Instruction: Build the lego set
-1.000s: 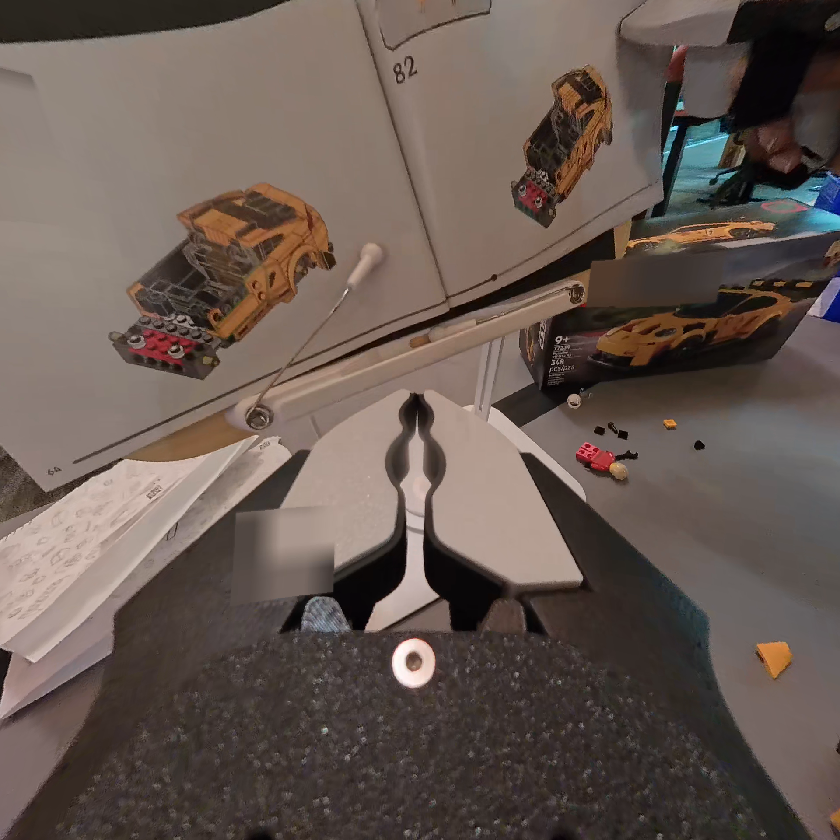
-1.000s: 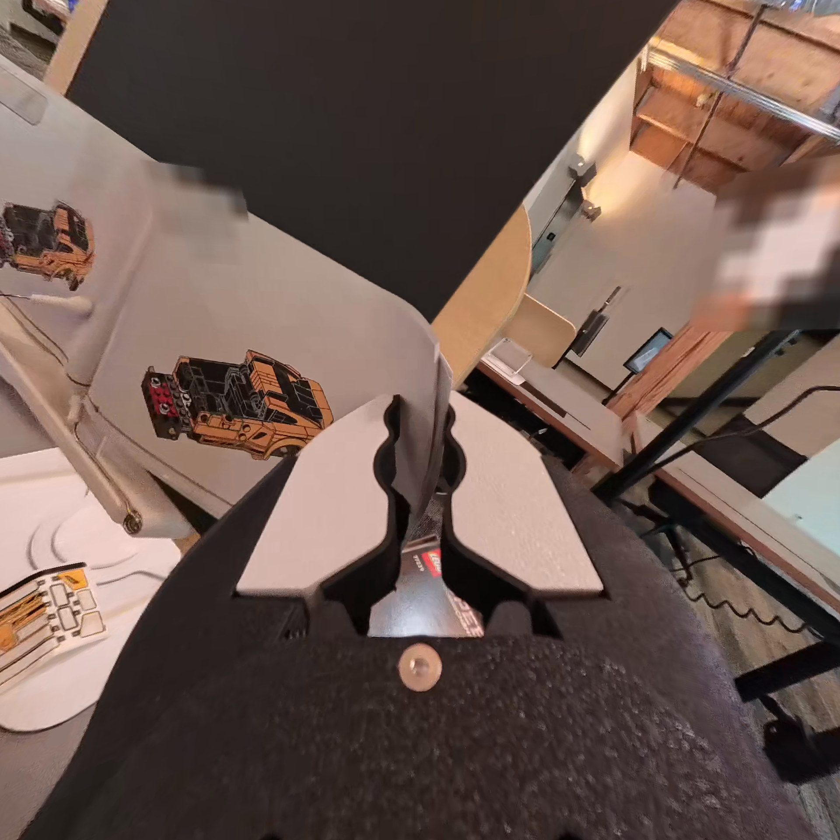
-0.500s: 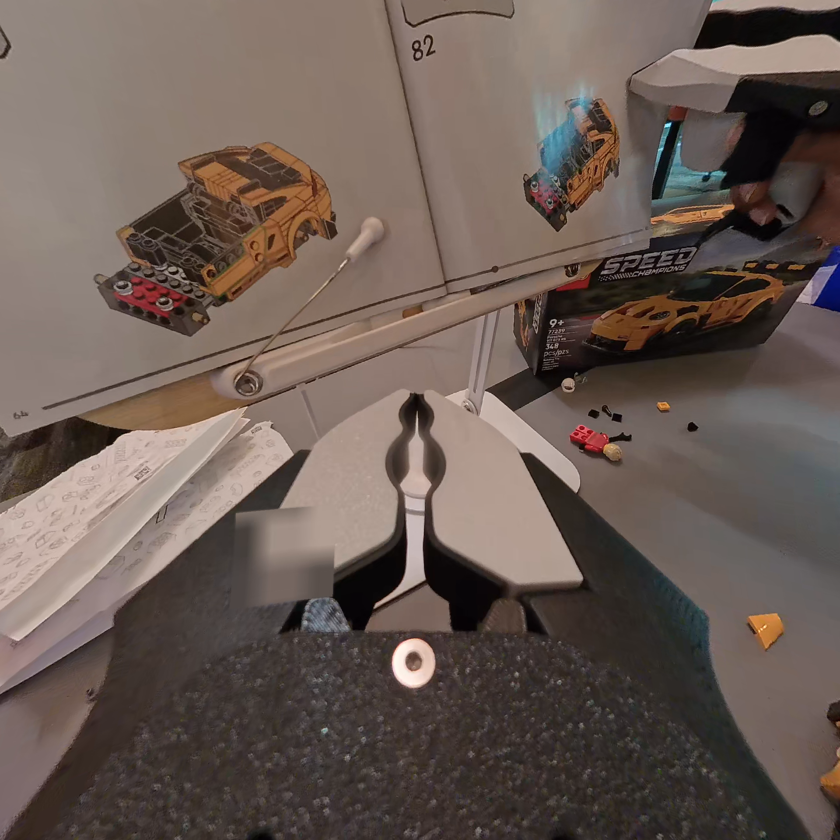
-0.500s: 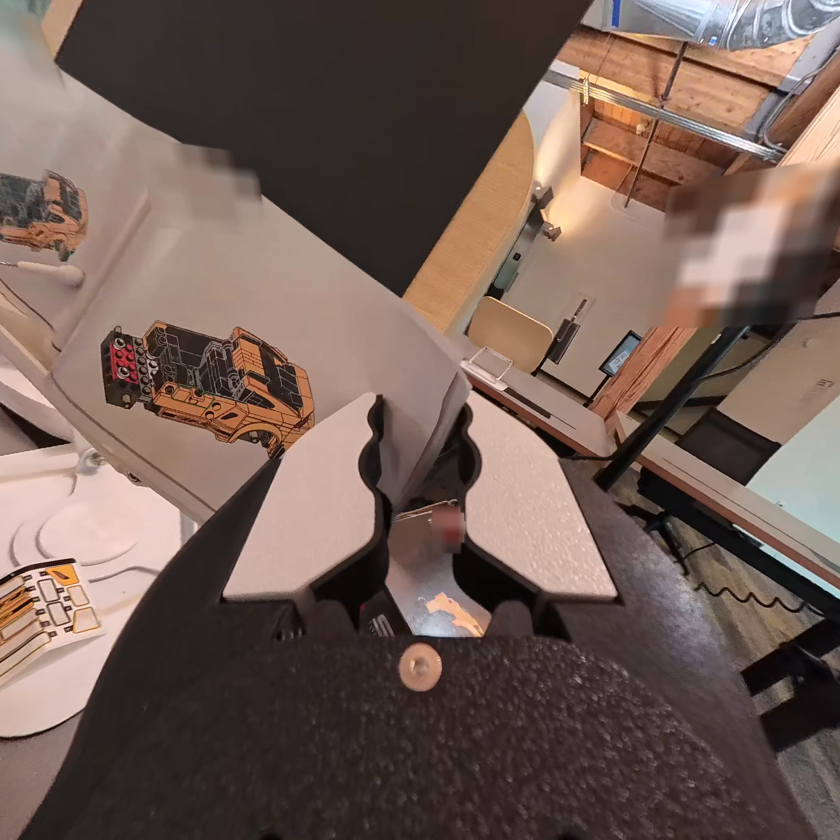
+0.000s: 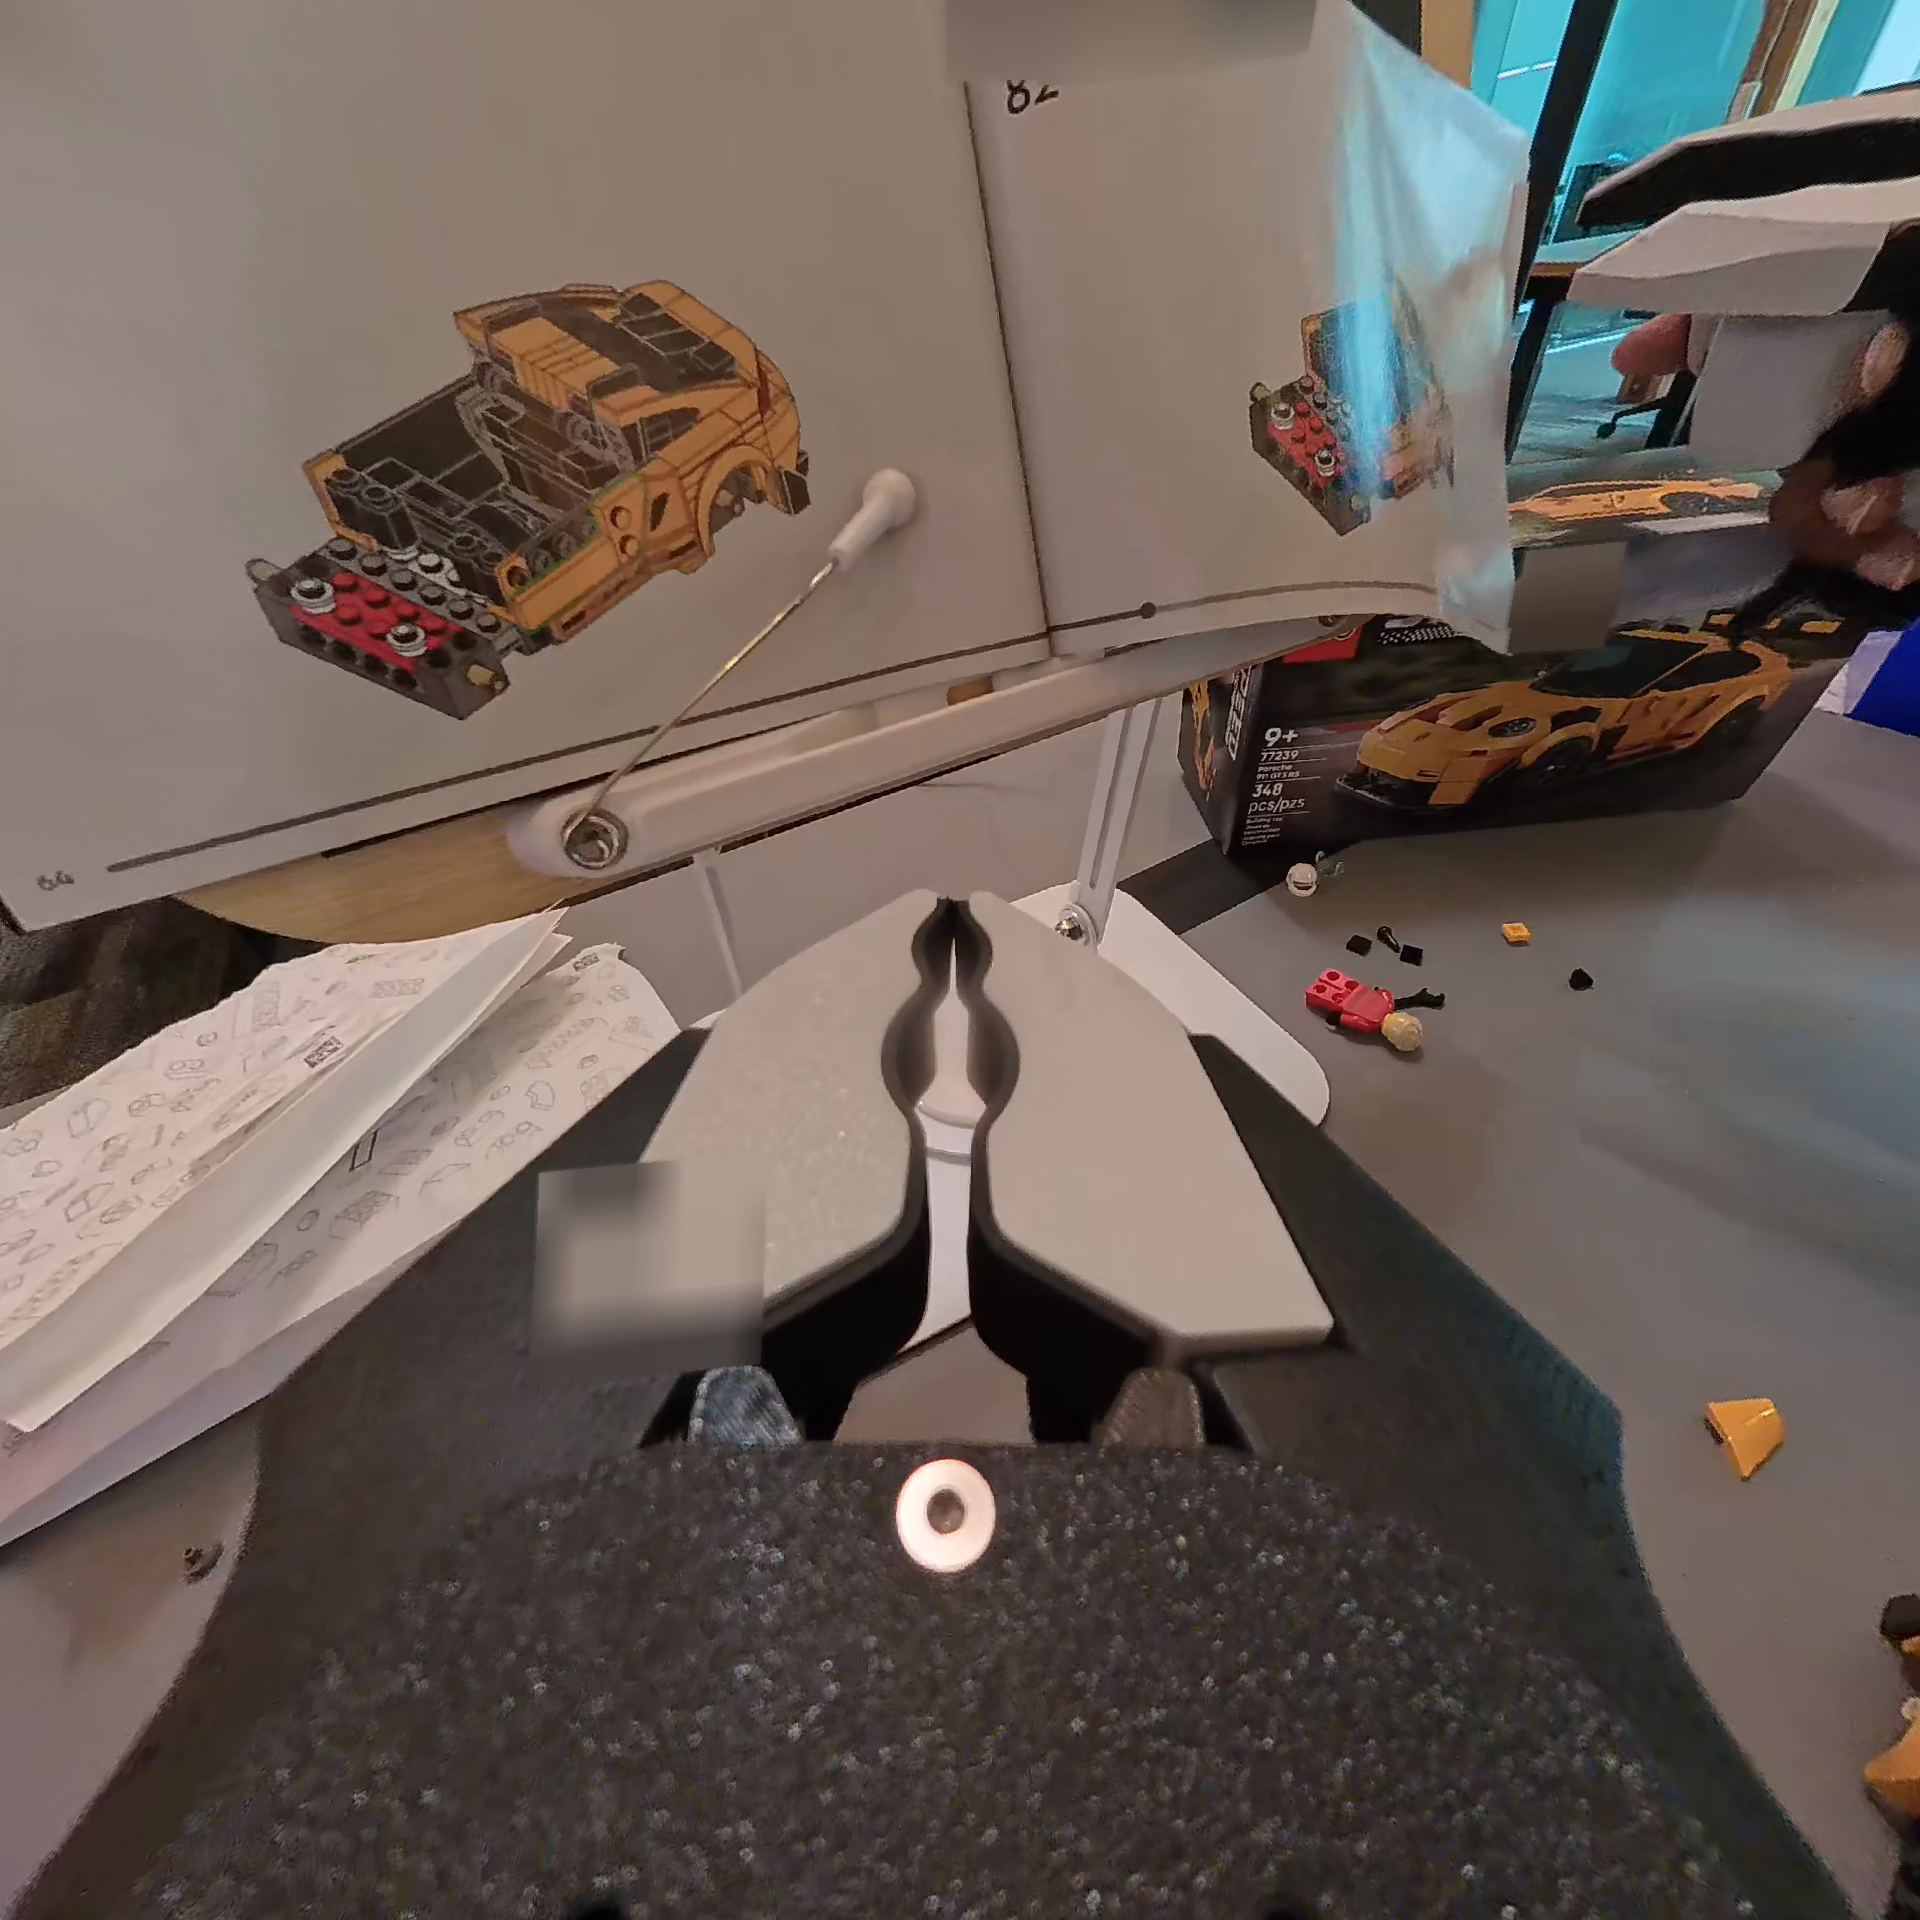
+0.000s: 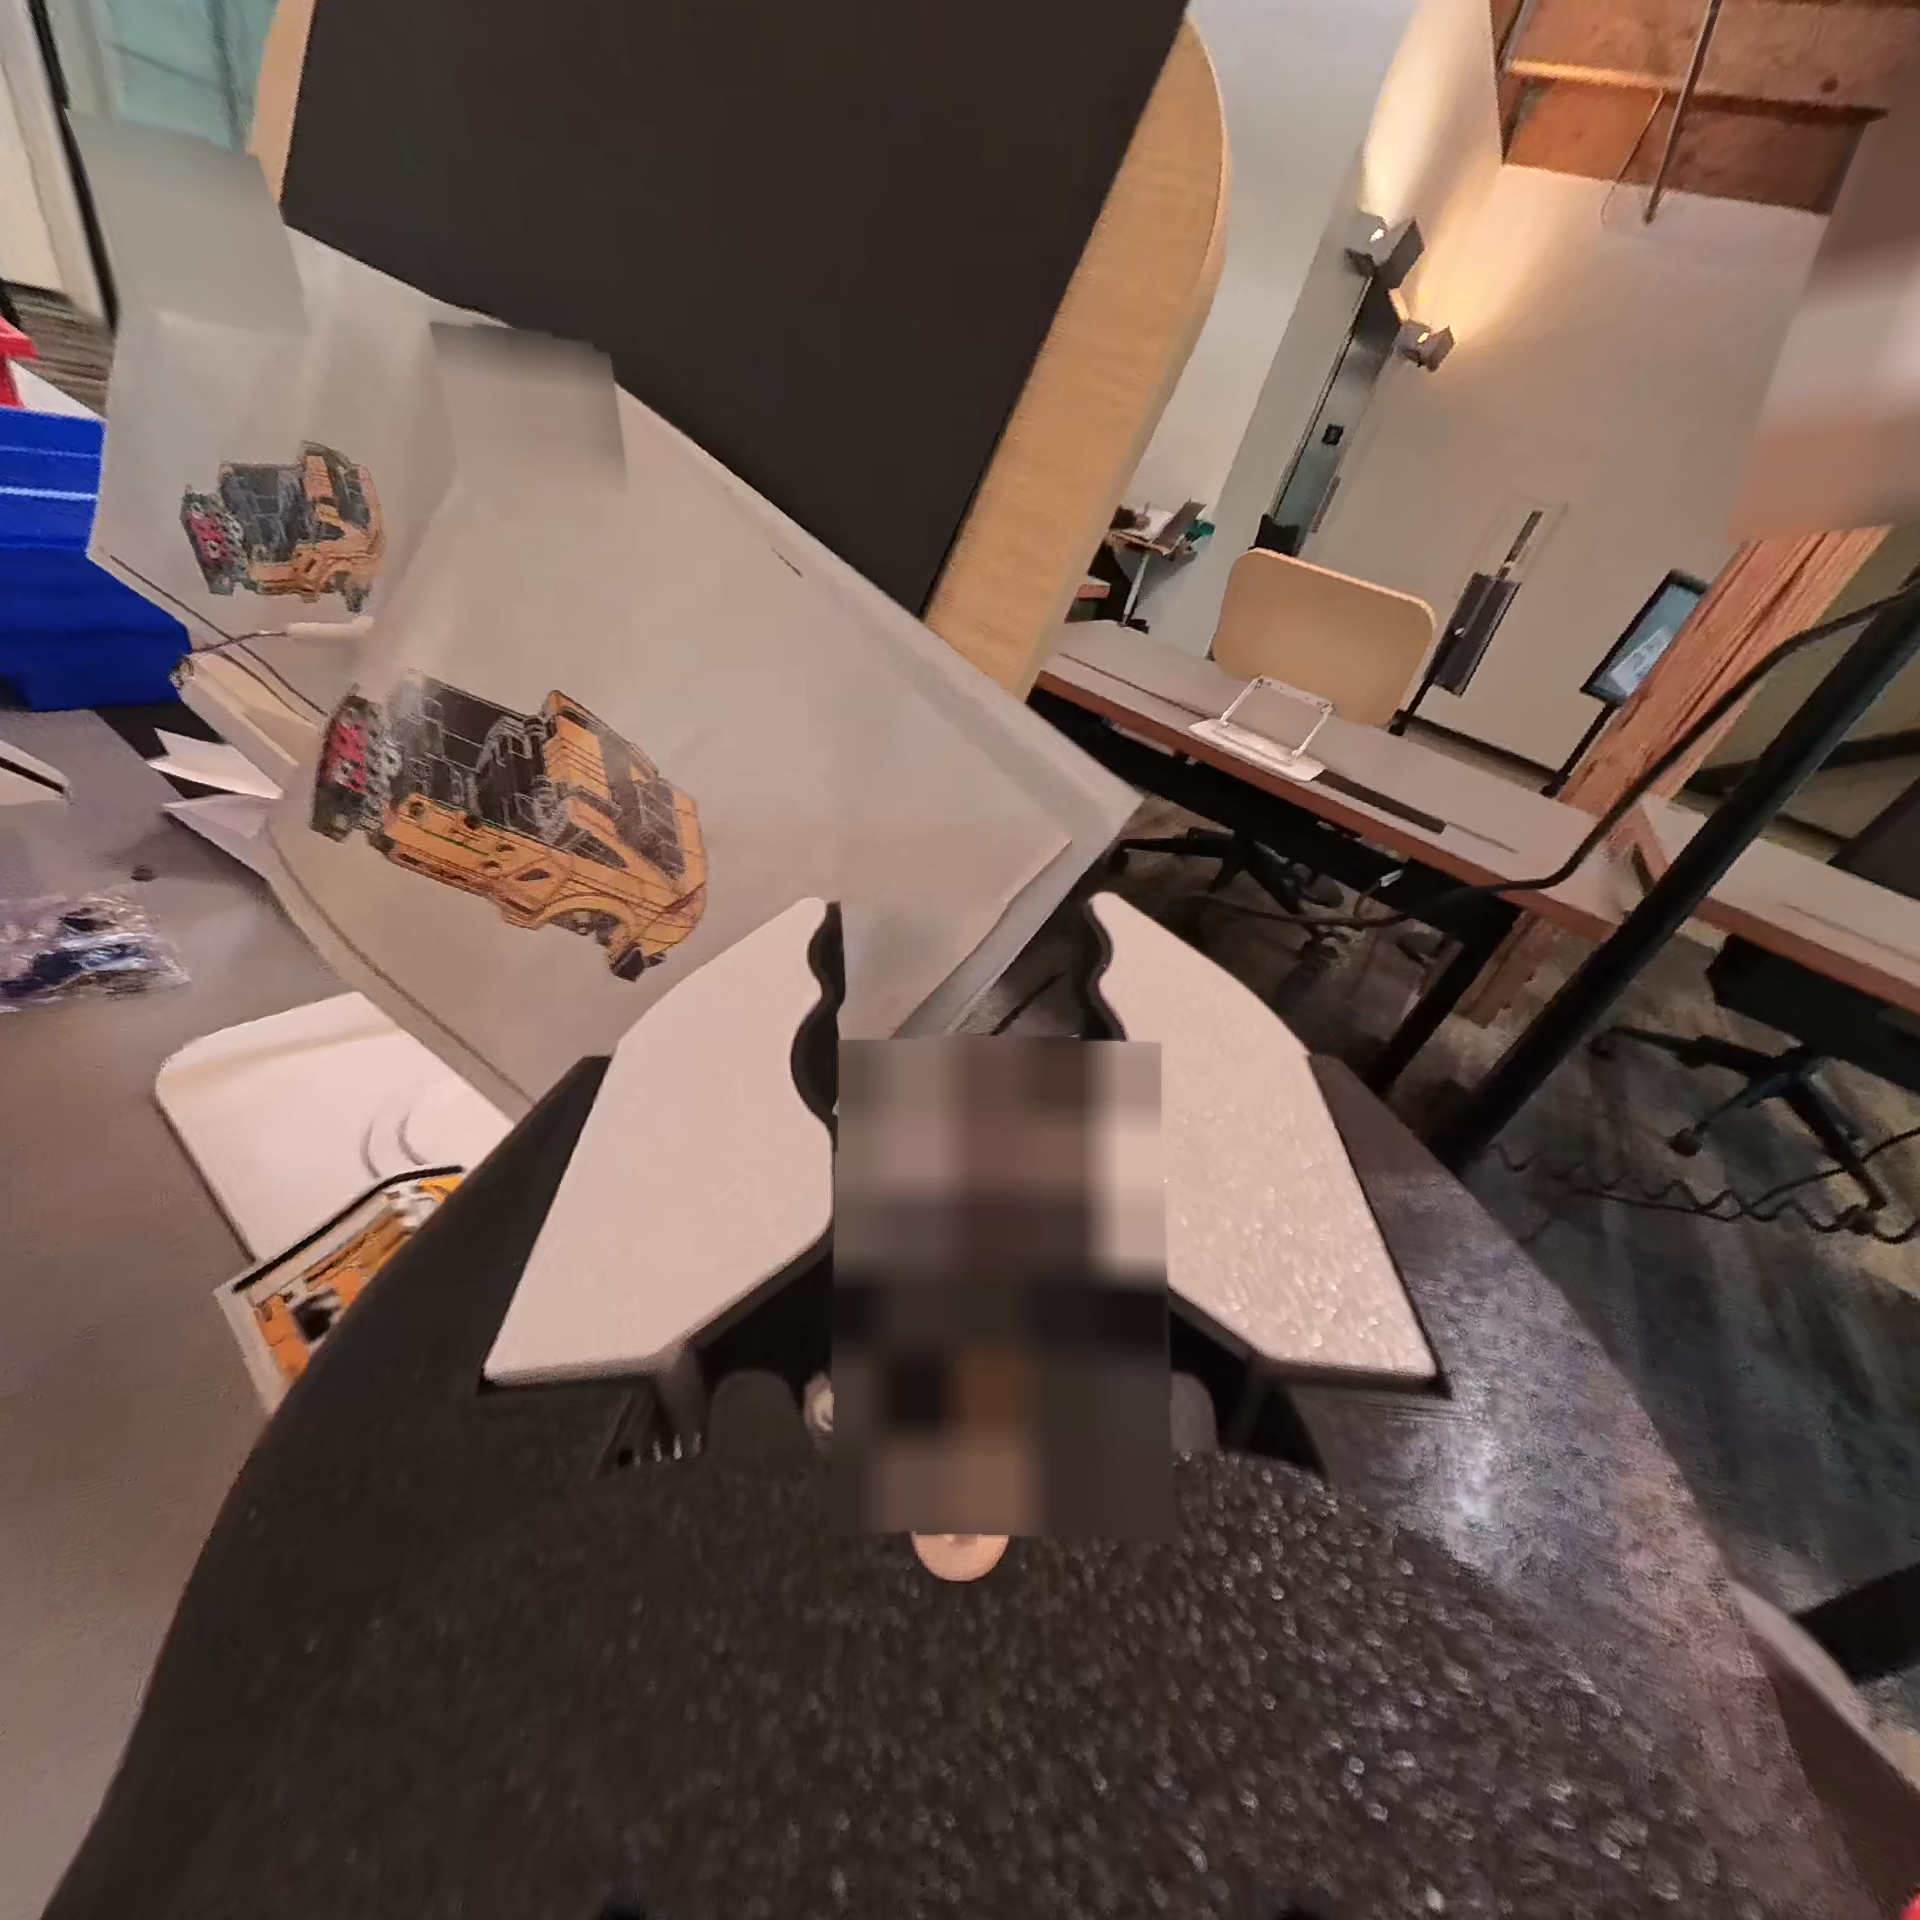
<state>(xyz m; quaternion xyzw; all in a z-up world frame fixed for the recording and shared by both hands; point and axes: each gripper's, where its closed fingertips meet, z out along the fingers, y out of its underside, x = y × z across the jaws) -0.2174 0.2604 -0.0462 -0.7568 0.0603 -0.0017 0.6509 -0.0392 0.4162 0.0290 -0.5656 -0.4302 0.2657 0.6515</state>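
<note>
Over the last second my right claw spread its fingers and let go of the booklet page it had pinched; the page edge now stood just beside the left fingertip, with no pad pressing on it. The instruction booklet rested open on the white book stand, its left leaf pinned by the wire page holder; the right leaf curled loose at its outer corner. My left claw was clenched on nothing, poised low before the stand's foot. On the grey desk lay a boxed car set, a red minifigure, a yellow wedge piece and loose white sheets. Risk, as I judged it: the freed page, unpinned on that side, could spring back or flop over; the open right claw so near its edge might snag and crease the paper.
</note>
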